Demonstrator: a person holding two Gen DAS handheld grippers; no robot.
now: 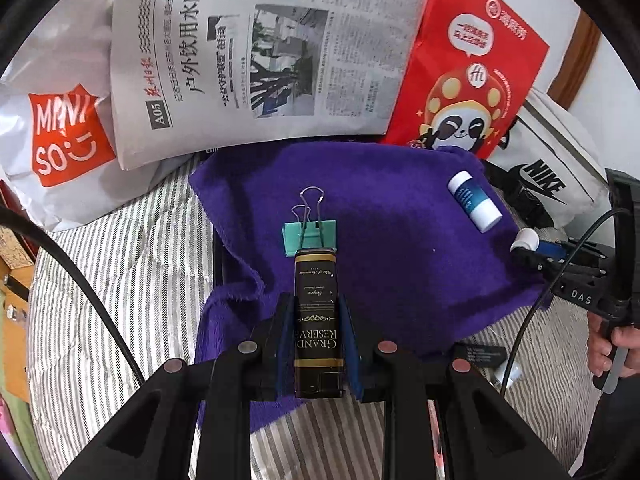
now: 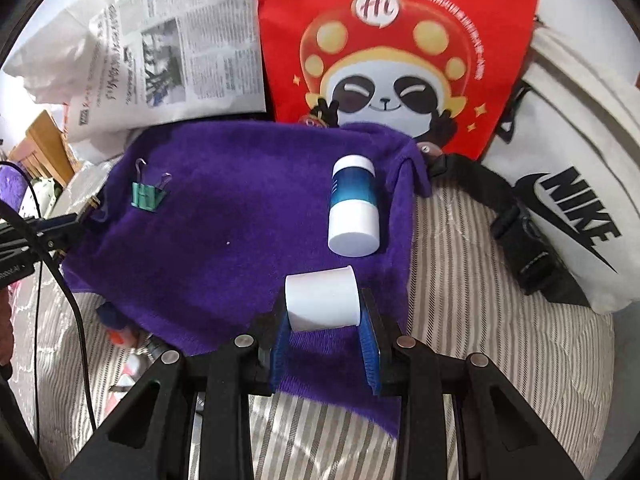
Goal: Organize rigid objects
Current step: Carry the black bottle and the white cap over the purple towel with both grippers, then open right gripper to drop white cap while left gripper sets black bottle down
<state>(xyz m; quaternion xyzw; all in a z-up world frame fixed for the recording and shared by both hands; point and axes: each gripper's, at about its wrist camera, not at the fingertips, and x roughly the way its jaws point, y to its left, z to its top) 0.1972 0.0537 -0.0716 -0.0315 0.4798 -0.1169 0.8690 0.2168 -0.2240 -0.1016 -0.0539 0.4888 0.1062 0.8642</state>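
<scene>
left tongs clamp a black tin; right tongs clamp a white cap, both over the purple cloth.
a green binder clip and a blue-white bottle already lie on the cloth on the bed; the two held items likely remain to be placed.

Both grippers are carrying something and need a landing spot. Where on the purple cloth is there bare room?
The middle of the purple cloth is bare, between the green binder clip and the blue-and-white bottle. The near left part is free too. The right edge is crowded: the bottle lies there, above the white cup in the right gripper.
</scene>
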